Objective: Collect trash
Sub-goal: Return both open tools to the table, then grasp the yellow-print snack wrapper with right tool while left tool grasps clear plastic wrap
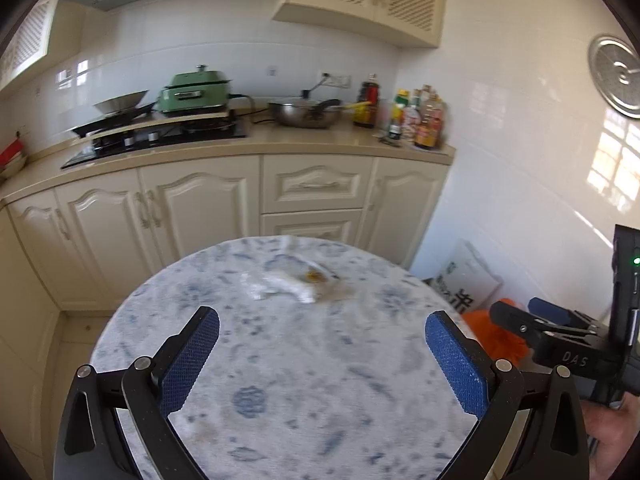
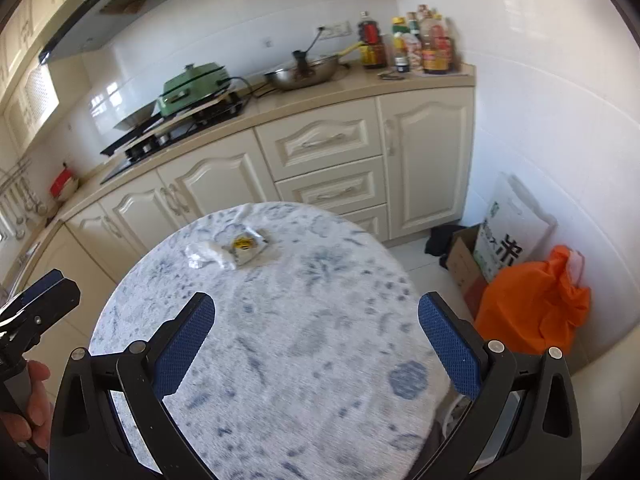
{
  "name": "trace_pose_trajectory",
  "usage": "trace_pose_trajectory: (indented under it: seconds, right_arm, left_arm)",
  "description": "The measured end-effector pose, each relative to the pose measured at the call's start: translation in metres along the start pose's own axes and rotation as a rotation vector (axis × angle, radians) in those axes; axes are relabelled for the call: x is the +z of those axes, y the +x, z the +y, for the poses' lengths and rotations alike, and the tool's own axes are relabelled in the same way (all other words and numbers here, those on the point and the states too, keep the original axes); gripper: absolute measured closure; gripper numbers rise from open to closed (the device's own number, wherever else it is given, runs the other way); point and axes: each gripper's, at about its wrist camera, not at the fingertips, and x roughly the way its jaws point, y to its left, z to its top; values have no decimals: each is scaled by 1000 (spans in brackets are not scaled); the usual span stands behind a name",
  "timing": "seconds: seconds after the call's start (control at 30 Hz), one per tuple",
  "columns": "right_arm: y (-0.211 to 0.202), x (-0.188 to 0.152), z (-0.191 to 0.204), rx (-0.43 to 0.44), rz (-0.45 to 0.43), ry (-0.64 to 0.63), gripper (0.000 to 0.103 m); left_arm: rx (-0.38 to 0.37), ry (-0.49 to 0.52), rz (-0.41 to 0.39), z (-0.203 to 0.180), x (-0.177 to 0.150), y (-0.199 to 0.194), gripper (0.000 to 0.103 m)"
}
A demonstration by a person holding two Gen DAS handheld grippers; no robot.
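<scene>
Trash, a crumpled wrapper (image 1: 294, 282) with tissue, lies at the far side of the round table (image 1: 280, 380); left gripper (image 1: 322, 354) and right gripper (image 2: 316, 342) hover near its front edge, fingers wide, both empty

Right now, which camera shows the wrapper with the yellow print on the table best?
The right wrist view: the wrapper looks fairly sharp there, its yellow print readable as a patch, beside crumpled white trash. The left wrist view shows the same wrapper blurred, only a brownish smear.
</scene>
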Motion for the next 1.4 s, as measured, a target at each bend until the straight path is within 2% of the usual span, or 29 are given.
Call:
trace_pose_trajectory:
  seconds: [0.2, 0.33, 0.67, 0.83, 0.9, 1.0, 1.07, 1.1, 1.13, 1.2, 1.23, 1.27, 1.33, 1.4]
  right_arm:
    - [37, 8, 33, 26, 46, -58, 0]
    - [67, 15, 43, 30, 80, -77, 0]
    - [167, 33, 51, 17, 175, -103, 0]
    - [195, 35, 43, 17, 197, -80, 2]
    - [203, 35, 36, -11, 205, -71, 3]
    - [210, 37, 26, 12, 212, -44, 3]
    - [213, 36, 27, 8, 212, -59, 3]
    - [215, 37, 27, 11, 215, -59, 3]
    - [216, 36, 28, 14, 217, -58, 3]
    - [219, 36, 29, 14, 219, -59, 3]
    - [221, 36, 30, 17, 221, -60, 3]
    - [222, 36, 31, 19, 221, -60, 3]
    - [226, 36, 36, 25, 224, -64, 3]
    - [230, 36, 42, 41, 223, -80, 3]
  left_arm:
    - [62, -44, 29, 29, 2, 29, 1]
    - [75, -66, 66, 43, 14, 67, 1]
    - [56, -114, 148, 55, 41, 191, 1]
    - [63, -140, 203, 55, 49, 264, 1]
    - [55, -166, 216, 59, 49, 288, 3]
    - [67, -177, 234, 63, 50, 316, 10]
    - [51, -186, 263, 66, 49, 334, 28]
    - [28, -193, 285, 68, 47, 344, 33]
    - [32, -182, 261, 68, 48, 346, 33]
    - [13, -160, 251, 68, 50, 352, 42]
    - [-11, -149, 253, 69, 52, 356, 60]
    - [-26, -137, 259, 69, 51, 358, 69]
    - [-60, -109, 265, 73, 55, 363, 79]
    - [-54, -77, 260, 79, 55, 362, 81]
